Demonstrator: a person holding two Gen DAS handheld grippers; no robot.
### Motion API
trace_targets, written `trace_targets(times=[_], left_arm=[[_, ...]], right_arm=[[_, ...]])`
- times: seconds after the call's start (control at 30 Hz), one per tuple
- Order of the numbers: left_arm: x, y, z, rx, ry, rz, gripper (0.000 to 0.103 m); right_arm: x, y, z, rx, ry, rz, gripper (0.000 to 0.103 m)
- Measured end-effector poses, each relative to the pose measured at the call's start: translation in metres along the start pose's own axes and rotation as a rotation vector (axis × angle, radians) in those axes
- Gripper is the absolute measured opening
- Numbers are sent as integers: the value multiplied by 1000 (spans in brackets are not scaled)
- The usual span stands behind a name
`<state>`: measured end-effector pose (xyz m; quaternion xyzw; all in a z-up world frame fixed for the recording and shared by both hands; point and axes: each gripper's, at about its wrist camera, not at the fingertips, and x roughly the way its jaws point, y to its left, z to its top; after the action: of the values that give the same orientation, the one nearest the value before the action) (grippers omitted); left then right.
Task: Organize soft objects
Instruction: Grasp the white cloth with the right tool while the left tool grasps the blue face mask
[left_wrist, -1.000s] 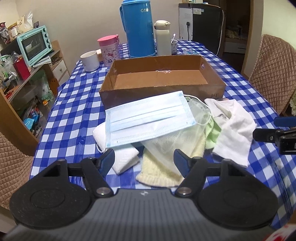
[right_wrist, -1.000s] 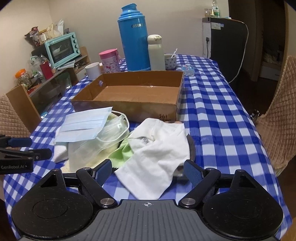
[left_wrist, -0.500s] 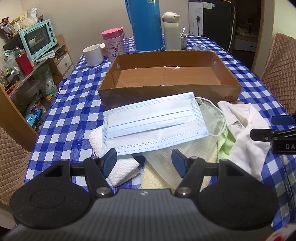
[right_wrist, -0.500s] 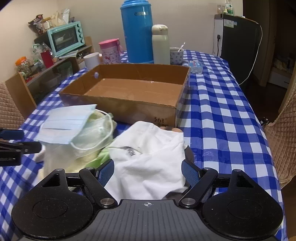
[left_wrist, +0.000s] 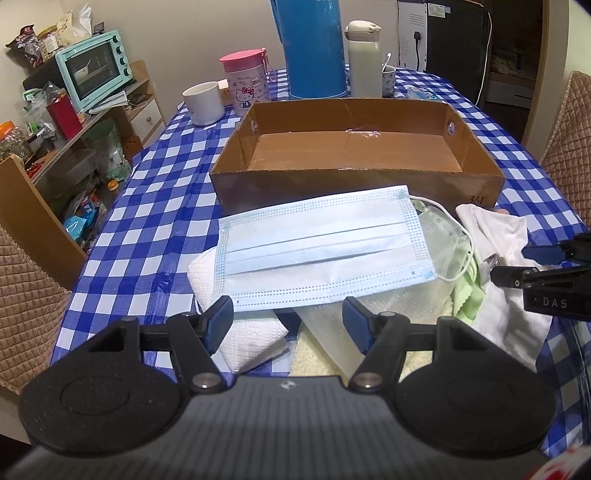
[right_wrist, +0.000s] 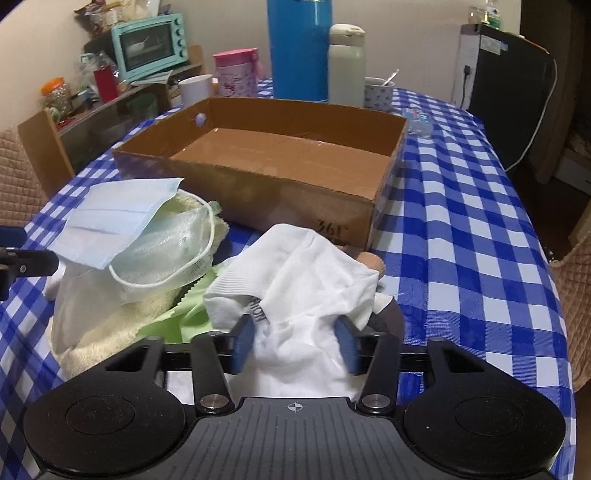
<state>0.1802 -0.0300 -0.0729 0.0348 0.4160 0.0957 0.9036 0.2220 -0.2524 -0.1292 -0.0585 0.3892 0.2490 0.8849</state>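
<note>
My right jaws closing on the white cloth, left jaws wide over the mask.

Right gripper (right_wrist: 295, 341) has the white cloth (right_wrist: 306, 280) bunched between its pads; left gripper (left_wrist: 288, 323) holds nothing, its jaws just short of the blue face mask (left_wrist: 321, 247). Pile sits on the checkered surface (right_wrist: 461, 229), touching the empty cardboard box (right_wrist: 280, 184).

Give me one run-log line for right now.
right hand-held gripper: closing, white cloth between jaws | left hand-held gripper: open, at face mask edge | cardboard box: empty
</note>
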Motion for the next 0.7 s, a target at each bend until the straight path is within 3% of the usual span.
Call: trace_targets(times=[0.03, 0.1, 0.43, 0.7], left_arm=[[-1, 0, -1, 1, -1, 4, 64], [-2, -1, -2, 3, -5, 6, 63], [3, -5, -11, 136, -24, 25, 52], [24, -15, -18, 311, -56, 18, 44]], right_arm=[[0, 0, -1, -7, -2, 2, 33], [-1, -3, -2, -12, -5, 19, 7], [-43, -8, 11, 54, -108, 41, 5], [-65, -4, 11, 140, -113, 5, 5]])
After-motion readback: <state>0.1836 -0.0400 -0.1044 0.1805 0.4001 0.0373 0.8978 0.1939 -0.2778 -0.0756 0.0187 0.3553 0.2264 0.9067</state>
